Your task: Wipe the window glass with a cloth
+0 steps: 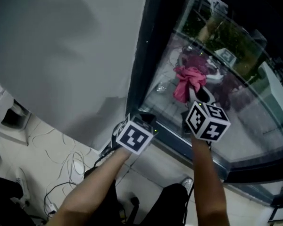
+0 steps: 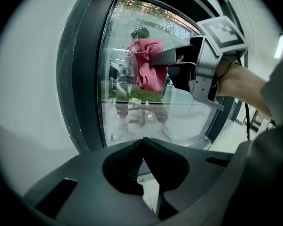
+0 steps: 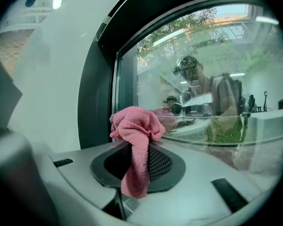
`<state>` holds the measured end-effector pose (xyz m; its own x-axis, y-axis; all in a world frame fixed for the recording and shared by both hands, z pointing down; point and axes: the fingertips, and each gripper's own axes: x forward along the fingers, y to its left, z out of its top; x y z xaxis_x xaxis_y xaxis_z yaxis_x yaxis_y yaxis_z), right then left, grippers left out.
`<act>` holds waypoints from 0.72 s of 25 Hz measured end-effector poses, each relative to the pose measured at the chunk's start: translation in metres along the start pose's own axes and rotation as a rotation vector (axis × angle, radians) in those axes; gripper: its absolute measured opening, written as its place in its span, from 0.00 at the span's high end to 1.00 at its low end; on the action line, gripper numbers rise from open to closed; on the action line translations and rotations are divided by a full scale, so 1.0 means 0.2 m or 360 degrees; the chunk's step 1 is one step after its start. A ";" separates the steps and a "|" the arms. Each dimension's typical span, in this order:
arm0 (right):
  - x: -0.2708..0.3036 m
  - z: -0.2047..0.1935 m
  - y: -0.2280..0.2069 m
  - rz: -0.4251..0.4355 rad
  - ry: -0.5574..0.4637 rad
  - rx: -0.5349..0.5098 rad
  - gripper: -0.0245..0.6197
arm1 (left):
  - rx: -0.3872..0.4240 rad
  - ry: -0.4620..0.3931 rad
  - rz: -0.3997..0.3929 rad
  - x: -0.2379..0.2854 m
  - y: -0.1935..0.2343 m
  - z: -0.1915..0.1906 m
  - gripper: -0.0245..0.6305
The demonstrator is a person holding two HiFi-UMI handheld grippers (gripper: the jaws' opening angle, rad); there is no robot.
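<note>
Interior corner with a plain white wall (image 1: 61,46) at 10 o'clock in the head view, a dark window frame (image 1: 146,41) running from 12 to 5 o'clock, and a pale floor (image 1: 37,147) strewn with thin cables at 7 o'clock. The window glass (image 1: 254,126) fills the 1-to-4 o'clock sector and carries reflections of the person and of greenery outside. The right gripper (image 1: 196,92) is raised to the pane, its jaws closed on the lower part of a pink cloth (image 1: 188,81). In the right gripper view the cloth (image 3: 137,126) hangs down between the jaws of that gripper (image 3: 133,147), and its bunched top lies just at the glass (image 3: 203,79), beside its own reflection. Actual contact cannot be confirmed. The left gripper (image 1: 145,117) sits at 6 o'clock by the foot of the frame, well below the cloth. In its own view the jaws of the left gripper (image 2: 142,147) meet at the tips with nothing between them, and the cloth (image 2: 148,65) is seen at 12 o'clock held in the right gripper (image 2: 156,60) before the pane (image 2: 132,117). Judged progress: the cloth is gripped and presented to the glass, so preparation is complete. Specks show on the pane and no wiped band can be told from unwiped areas, so most or all of the wiping appears to remain.
</note>
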<state>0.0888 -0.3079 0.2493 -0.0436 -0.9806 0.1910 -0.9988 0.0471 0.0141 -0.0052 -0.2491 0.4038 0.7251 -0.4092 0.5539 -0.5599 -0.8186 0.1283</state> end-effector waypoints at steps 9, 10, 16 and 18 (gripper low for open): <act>0.09 -0.46 0.04 0.0003 0.0178 0.0019 0.85 | -0.0118 0.0140 -0.0017 0.16 0.06 -0.28 0.96; 0.10 -0.49 0.04 0.0001 0.0187 0.0017 0.85 | -0.0128 0.0161 -0.0018 0.18 0.07 -0.31 0.96; 0.15 -0.79 0.06 0.0025 0.0331 0.0022 0.85 | -0.0233 0.0214 -0.0019 0.23 0.09 -0.46 0.96; 0.17 -0.89 0.05 0.0018 0.0366 0.0041 0.85 | -0.0249 0.0214 -0.0027 0.25 0.10 -0.48 0.96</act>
<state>0.0808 -0.3076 0.4298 -0.0513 -0.9108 0.4098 -0.9987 0.0500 -0.0138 -0.0187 -0.2464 0.5131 0.6811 -0.3297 0.6538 -0.6108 -0.7482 0.2591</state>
